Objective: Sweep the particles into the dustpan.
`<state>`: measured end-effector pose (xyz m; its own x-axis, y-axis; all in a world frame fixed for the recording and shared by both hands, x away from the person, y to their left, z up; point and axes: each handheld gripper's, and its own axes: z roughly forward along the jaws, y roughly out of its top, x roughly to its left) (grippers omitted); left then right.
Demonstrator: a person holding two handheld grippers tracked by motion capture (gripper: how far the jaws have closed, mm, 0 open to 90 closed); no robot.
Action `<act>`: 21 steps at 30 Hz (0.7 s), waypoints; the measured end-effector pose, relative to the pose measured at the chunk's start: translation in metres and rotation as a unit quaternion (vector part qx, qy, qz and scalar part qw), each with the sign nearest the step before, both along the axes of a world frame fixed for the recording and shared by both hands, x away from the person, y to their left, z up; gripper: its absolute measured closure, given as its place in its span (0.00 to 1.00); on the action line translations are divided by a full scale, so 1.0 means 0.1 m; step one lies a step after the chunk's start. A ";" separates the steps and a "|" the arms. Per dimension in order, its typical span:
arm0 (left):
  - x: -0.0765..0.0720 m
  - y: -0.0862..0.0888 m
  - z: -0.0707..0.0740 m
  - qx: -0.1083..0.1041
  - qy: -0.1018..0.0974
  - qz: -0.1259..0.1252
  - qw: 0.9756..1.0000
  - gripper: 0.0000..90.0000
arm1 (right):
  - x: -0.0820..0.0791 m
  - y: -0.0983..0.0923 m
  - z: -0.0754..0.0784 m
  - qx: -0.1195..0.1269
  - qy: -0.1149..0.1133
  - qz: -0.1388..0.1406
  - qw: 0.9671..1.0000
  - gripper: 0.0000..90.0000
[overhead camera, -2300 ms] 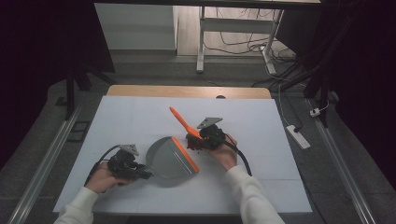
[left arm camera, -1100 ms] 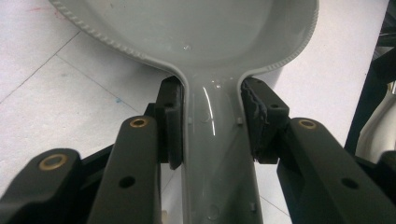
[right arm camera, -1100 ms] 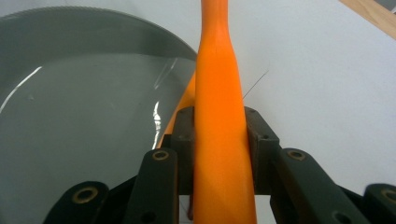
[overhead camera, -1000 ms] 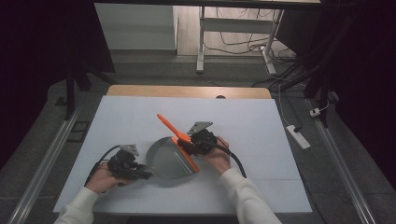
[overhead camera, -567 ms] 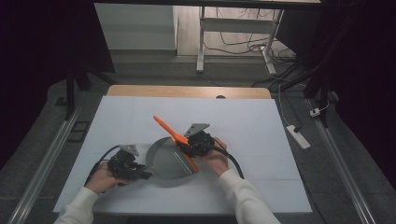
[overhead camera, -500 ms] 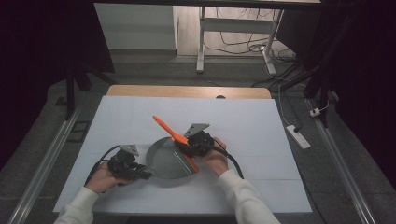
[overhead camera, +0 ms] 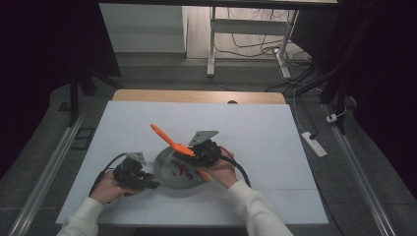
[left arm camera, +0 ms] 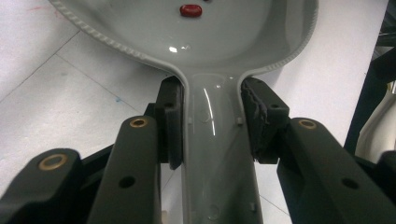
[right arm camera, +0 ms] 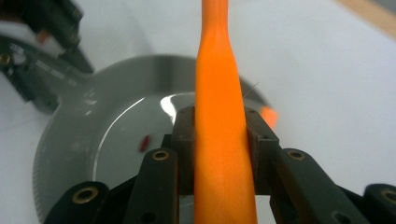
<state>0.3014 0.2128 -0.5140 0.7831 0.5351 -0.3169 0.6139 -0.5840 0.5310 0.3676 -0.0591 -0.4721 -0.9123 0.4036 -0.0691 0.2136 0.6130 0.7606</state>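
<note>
2 grippers engaged, both clamped. Left gripper (overhead camera: 147, 184) holds the grey pan (overhead camera: 173, 172) by its handle (left arm camera: 217, 154); in the left gripper view the fingers (left arm camera: 170, 123) press either side of the handle where it meets the bowl. Right gripper (overhead camera: 196, 156) is closed on the orange spatula (overhead camera: 169, 139), fingers (right arm camera: 185, 140) pinching its shaft; the long end angles up and away over the pan's far rim, the short end dips toward the pan's near right edge. Pan sits on the white surface (overhead camera: 275, 142), near the front, between the 2 hands, with small red beans (overhead camera: 181, 168) on its floor. Step judged: stirring or scraping the beans while the pan is steadied. Next move likely calls for tilting the spatula's low end down to the pan floor and sweeping through the beans, left grip firm so the pan does not slide.
</note>
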 end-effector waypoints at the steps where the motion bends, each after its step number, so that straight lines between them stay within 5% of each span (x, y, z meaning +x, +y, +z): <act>1: 0.00 0.00 0.00 0.000 0.000 0.000 1.000 0.69 | 0.01 -0.03 0.02 0.004 -0.004 -0.007 1.000 0.78; 9: 0.00 0.00 0.00 0.001 -0.001 0.000 1.000 0.69 | 0.16 -0.39 0.14 0.028 -0.011 -0.074 0.997 0.78; 21: -0.01 0.01 0.00 0.000 0.000 0.000 1.000 0.69 | 0.28 -0.39 -0.17 -0.003 0.010 -0.106 0.994 0.78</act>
<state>0.3008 0.2136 -0.5138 0.7830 0.5346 -0.3180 0.6142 -0.5839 0.5309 0.3952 -0.0981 -0.4894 -0.8085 0.5860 -0.0552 0.3531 0.5579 0.7510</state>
